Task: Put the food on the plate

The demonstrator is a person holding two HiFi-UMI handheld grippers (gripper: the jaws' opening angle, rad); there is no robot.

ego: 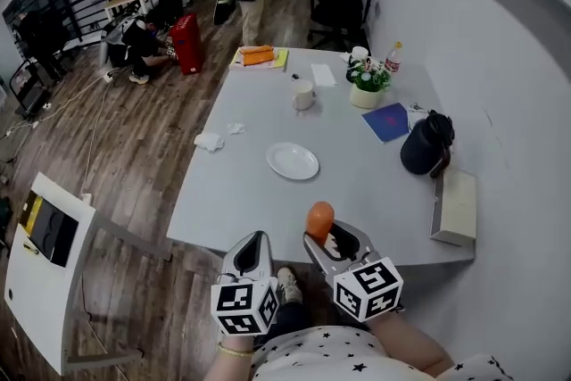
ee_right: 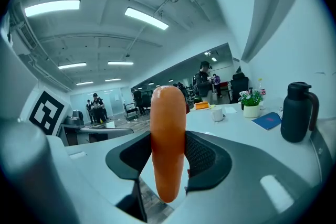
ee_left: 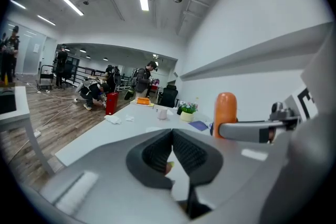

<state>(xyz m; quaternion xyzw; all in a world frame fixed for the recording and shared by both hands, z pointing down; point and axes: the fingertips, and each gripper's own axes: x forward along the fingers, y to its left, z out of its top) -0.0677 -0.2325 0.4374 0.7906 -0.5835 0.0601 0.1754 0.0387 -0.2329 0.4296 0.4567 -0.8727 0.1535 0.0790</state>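
A white empty plate lies in the middle of the grey table. My right gripper hangs over the table's near edge, shut on an orange sausage-shaped piece of food. In the right gripper view the food stands upright between the two black pads, its ends sticking out above and below. My left gripper is beside it on the left, just off the table edge, jaws shut with nothing in them. In the left gripper view the food and the right gripper's jaw show at the right.
Beyond the plate stand a white mug, a potted plant and a bottle. A blue notebook, a black kettle and a white box lie on the right. Crumpled tissues sit on the left. People stand at the back.
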